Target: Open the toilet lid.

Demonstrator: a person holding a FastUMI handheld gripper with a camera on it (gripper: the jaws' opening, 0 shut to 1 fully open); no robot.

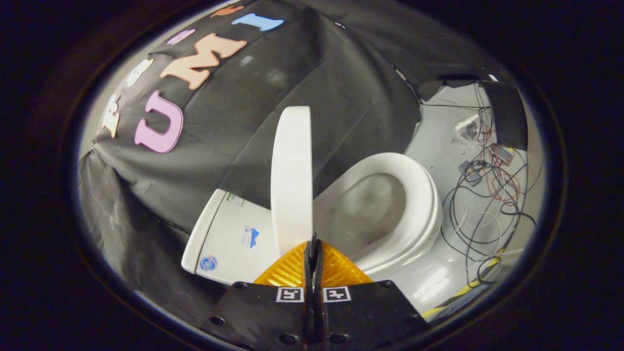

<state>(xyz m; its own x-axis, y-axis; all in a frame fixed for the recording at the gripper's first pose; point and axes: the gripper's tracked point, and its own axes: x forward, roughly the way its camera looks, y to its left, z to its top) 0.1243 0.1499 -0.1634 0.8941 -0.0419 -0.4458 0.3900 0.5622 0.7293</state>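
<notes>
The task looks all but finished: the toilet lid [291,175] stands upright, seen nearly edge-on, with its lower edge just ahead of the gripper [312,242]. The two fingers are pressed together with no gap between them, and nothing sits between them; whether their tips touch the lid's edge I cannot tell.

Going left to right: the tank [229,239] lies at the left, its top face carrying small stickers, and the lid rises at the tank's front edge. To the right of the lid the seat [414,195] rings the open bowl [370,209].

The next move, as I judge it, calls only for drawing the gripper straight back without nudging the lid, since a knock toward the bowl could tip it shut.

The toilet stands on a pale glossy floor [438,282]. Beyond the seat's right rim, loose cables [487,214] tangle across it.
</notes>
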